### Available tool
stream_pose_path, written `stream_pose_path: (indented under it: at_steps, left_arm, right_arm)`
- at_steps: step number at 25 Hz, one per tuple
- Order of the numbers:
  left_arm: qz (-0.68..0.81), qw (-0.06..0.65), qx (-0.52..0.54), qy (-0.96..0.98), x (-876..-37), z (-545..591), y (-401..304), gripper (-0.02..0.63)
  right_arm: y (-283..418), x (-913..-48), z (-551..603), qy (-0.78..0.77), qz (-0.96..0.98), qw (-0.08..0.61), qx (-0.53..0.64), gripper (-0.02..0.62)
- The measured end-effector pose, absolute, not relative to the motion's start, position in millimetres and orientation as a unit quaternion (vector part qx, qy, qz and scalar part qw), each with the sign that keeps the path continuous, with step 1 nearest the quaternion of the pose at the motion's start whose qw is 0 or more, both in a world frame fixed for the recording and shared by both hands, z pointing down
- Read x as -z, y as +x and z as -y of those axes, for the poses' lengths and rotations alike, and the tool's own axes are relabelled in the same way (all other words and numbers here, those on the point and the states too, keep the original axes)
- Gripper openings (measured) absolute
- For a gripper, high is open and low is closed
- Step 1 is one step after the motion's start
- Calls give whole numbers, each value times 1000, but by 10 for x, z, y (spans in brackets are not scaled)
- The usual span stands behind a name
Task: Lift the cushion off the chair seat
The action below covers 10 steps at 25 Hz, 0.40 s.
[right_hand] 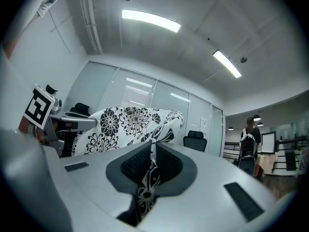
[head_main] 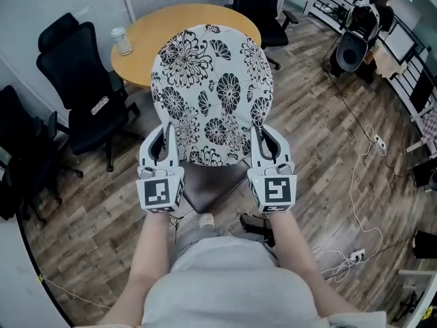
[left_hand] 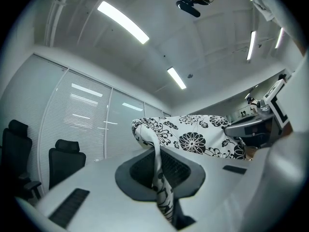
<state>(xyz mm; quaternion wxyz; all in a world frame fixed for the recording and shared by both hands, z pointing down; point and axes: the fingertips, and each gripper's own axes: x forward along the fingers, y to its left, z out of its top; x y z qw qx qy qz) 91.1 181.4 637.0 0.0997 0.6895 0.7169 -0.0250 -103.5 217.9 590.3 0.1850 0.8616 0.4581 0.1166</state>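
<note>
Two tongs hold one black-and-white floral cushion (head_main: 212, 94) by its near edge. The left tongs (head_main: 166, 132) pinch the near left corner and the right tongs (head_main: 261, 134) pinch the near right corner. In each gripper view the jaws stand almost together, with only a thin fold of the patterned fabric squeezed between the dark pads. The rest of the cushion spreads away beyond the jaws.

The cushion is up in front of the person, raised above the dark chair seat (head_main: 208, 186), which shows bare just below the cushion's near edge. Whether its far edge touches anything cannot be told.

Beyond the cushion is a round wooden surface (head_main: 184, 22) with a cup (head_main: 121, 41) near its left edge. Black office chairs (head_main: 82, 80) stand at the left on the wooden floor (head_main: 321, 135), and white cables (head_main: 362, 203) trail across it at the right.
</note>
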Motion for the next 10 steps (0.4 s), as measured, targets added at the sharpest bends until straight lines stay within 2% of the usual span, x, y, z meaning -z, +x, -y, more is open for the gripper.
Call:
stream_pose_path:
  at_steps: [10]
  left_arm:
    - [-720,111,42,684,-6001,-2037,1062,15]
  right_arm:
    - [-807,-5653,-2390,863,-455,188,-114,40]
